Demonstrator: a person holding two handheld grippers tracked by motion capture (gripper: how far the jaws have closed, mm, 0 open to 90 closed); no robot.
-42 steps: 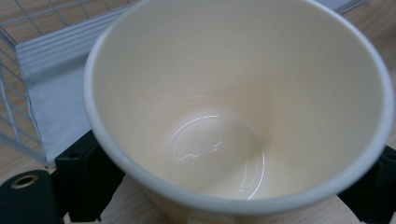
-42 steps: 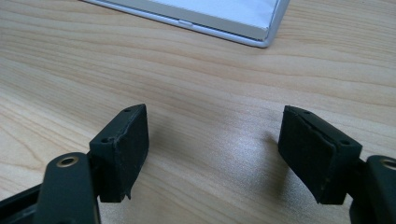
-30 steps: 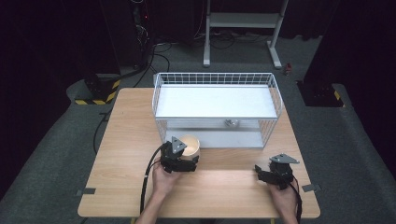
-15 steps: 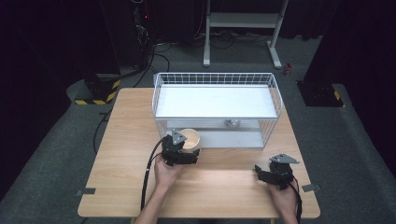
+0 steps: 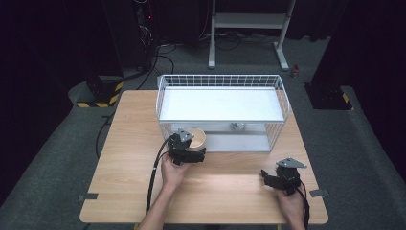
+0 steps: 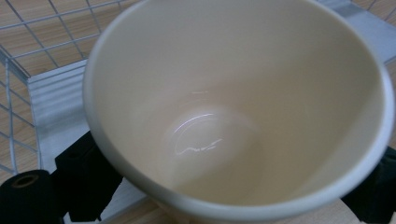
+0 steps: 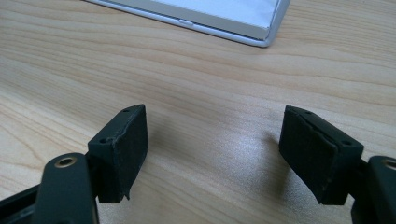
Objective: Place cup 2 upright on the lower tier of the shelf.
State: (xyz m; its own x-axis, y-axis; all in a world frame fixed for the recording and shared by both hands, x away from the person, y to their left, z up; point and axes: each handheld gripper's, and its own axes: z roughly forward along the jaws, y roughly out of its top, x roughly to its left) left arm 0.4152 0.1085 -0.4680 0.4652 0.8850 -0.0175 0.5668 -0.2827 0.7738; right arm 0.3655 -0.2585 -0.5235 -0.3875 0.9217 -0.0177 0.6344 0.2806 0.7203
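Note:
A cream cup [image 5: 198, 137] is clamped between the jaws of my left gripper [image 5: 192, 146], right at the front left of the white wire rack [image 5: 220, 76]. In the left gripper view the cup [image 6: 233, 116] is tilted with its empty inside facing the camera. The black pads [image 6: 84, 170] press on its sides, and the rack's wires and grey lower shelf lie behind it. My right gripper [image 5: 269, 179] rests low over the table [image 5: 129, 158] near the front right. Its jaws [image 7: 215, 154] stand open with only bare wood between them.
The rack has a white upper shelf [image 5: 222, 103] and a low shelf [image 5: 239, 143] open toward me. One corner of that base [image 7: 261, 32] lies ahead of the right gripper. A black cable [image 5: 154, 177] trails from the left gripper. Dark floor surrounds the table.
My left gripper has carried the cup forward, away from the person, up to the rack's front edge. The right gripper has stayed put.

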